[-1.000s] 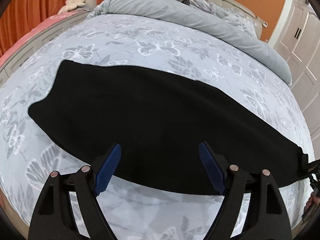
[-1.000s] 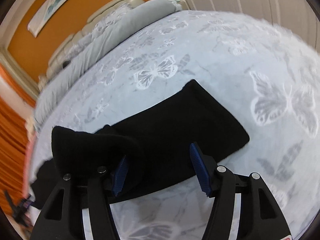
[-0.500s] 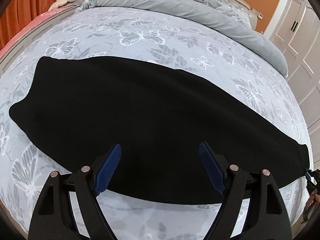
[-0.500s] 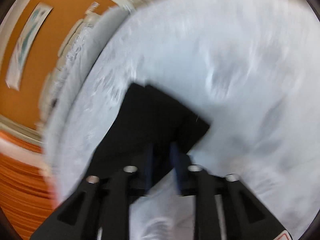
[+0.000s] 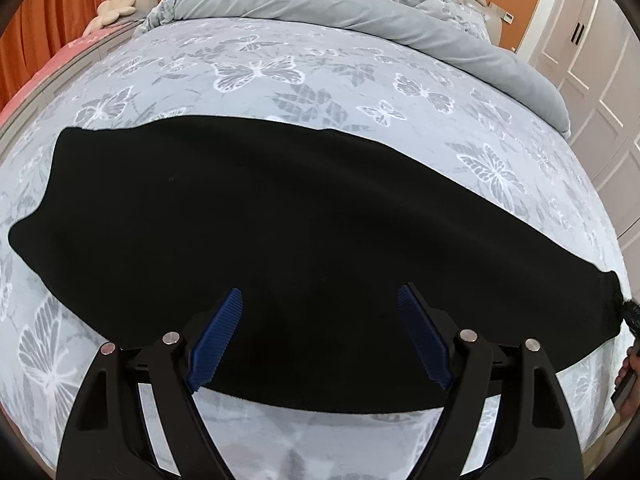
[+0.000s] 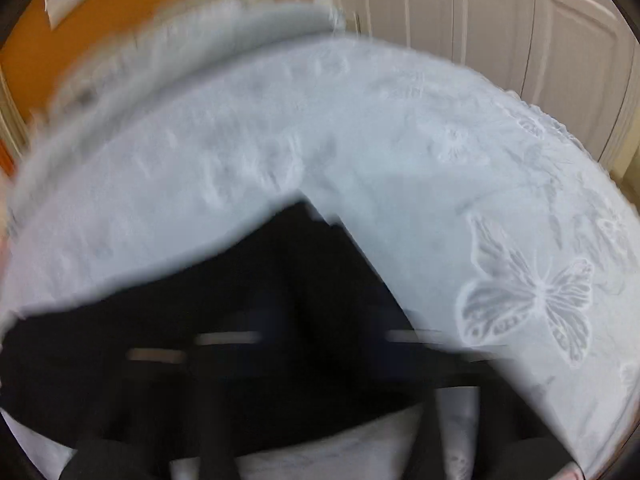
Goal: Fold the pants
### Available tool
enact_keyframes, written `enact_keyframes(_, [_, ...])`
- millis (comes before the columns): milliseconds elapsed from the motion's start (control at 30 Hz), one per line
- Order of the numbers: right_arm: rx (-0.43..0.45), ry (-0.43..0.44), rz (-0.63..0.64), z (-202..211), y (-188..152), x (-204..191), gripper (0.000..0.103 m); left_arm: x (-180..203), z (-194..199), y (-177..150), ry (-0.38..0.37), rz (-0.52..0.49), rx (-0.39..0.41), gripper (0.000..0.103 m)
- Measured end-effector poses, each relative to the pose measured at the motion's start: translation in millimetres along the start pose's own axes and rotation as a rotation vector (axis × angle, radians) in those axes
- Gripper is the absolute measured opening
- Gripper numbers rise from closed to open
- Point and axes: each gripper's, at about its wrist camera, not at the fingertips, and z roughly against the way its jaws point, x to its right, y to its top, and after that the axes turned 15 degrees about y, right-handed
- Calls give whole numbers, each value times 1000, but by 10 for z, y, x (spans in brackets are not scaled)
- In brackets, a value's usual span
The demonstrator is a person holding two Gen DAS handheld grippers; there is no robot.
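Since a second ago the left claw [image 5: 320,334] has slid along the black pants [image 5: 280,248], so more of the cloth fills its view and the pants' left end sits closer to the frame edge. Its jaws stand wide apart with nothing between the blue pads [image 5: 218,340], hanging just above the near hem of the pants. These lie flat and stretched out lengthwise across the bed [image 5: 260,76], on a grey butterfly-print cover, with a rumpled grey duvet [image 5: 360,12] beyond. At the far right end of the pants, part of the other claw and a hand [image 5: 626,380] show at the frame edge. The right claw [image 6: 316,344] is heavily blurred; its jaws are closing, black cloth [image 6: 280,320] in front of them, but whether the pads press on it I cannot tell
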Motion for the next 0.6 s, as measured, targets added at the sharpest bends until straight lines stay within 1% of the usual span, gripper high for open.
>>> enact_keyframes(33, [23,13,-11,57,17,-13,8,-15,3,12,9,1,4,78])
enact_keyframes(67, [54,24,-38,198,54,5,8,-45,6,34,24,8,11,78])
enact_keyframes(133, [95,15,-68,361,60,127,8,-128,14,89,52,30,23,78])
enact_keyframes(167, [79,-5,-89,321,38,229,8,-175,4,117,64,40,22,78])
enact_keyframes(200, [10,1,-129,146,-32,370,11,-218,-9,140,73,50,18,79])
enact_keyframes(233, [-10,22,-144,60,-90,422,11,-271,-34,162,88,65,9,79])
enact_keyframes(267, [27,12,-121,110,-106,389,14,-330,-67,176,108,83,-4,79])
enact_keyframes(300, [19,-42,-77,181,-62,269,28,-388,-106,181,128,100,-21,79])
enact_keyframes(333, [46,-99,-51,279,-28,156,31,-435,-137,178,142,110,-38,79])
enact_keyframes(367, [103,-139,-21,414,-4,19,35,-494,-178,169,161,123,-62,79])
enact_keyframes(400, [164,-122,35,583,26,-215,35,-532,-201,160,170,131,-78,79])
enact_keyframes(433, [186,-67,90,680,47,-474,35,-593,-232,144,178,145,-100,79])
enact_keyframes(467, [189,-28,118,717,47,-635,35,-628,-244,132,182,151,-113,79])
enact_keyframes(533, [158,122,221,704,7,-1243,35,-702,-262,98,194,152,-137,79])
enact_keyframes(567, [110,192,294,608,-51,-1660,36,-735,-268,83,198,150,-144,79])
enact_keyframes(600, [73,234,350,526,-118,-1971,38,-771,-276,68,202,149,-152,79])
